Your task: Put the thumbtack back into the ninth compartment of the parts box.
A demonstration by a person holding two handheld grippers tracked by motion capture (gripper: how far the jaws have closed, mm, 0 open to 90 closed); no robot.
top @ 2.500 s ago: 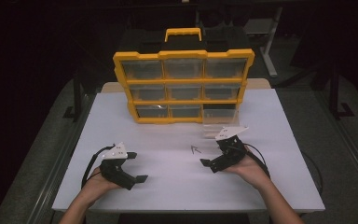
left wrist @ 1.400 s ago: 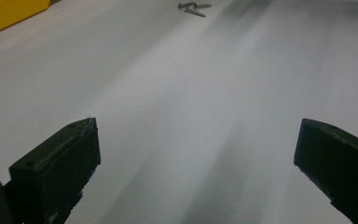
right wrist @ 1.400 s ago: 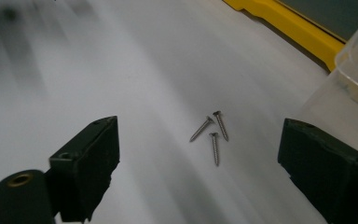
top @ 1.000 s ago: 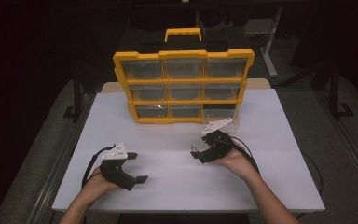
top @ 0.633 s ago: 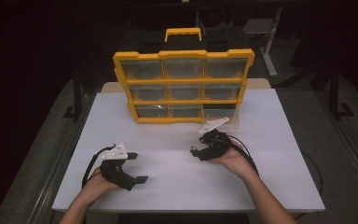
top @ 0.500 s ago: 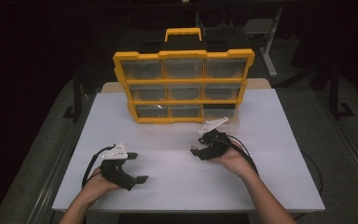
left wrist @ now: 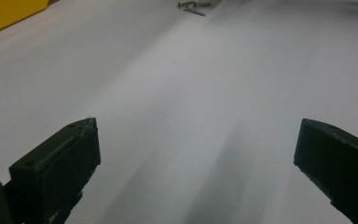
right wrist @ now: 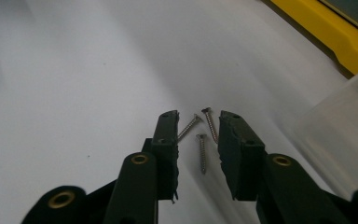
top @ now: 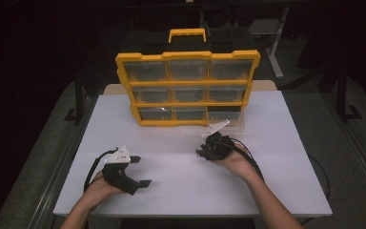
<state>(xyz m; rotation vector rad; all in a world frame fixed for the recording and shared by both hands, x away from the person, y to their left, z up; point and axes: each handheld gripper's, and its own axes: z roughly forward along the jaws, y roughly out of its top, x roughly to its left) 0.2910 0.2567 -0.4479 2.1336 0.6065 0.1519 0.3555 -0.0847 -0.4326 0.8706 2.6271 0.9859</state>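
- The right gripper is low over the white table, and its jaws have just been closing in.
- Three small screws lie on the table between its two black fingers. They are loose and not pinched yet.
- One screw lies in the middle of the gap. One leans close to the left finger. One sits just by the tip of the right finger.
- To do it well, I think the fingers should stay flat on the table and squeeze slowly, so the screws do not roll away.
- Picking just the middle screw may be easier than grabbing all three.
- The left gripper rests on the table with its fingers spread wide and nothing between them.
- The yellow drawer box stands beyond the right fingers, with a clear drawer pulled out near them.
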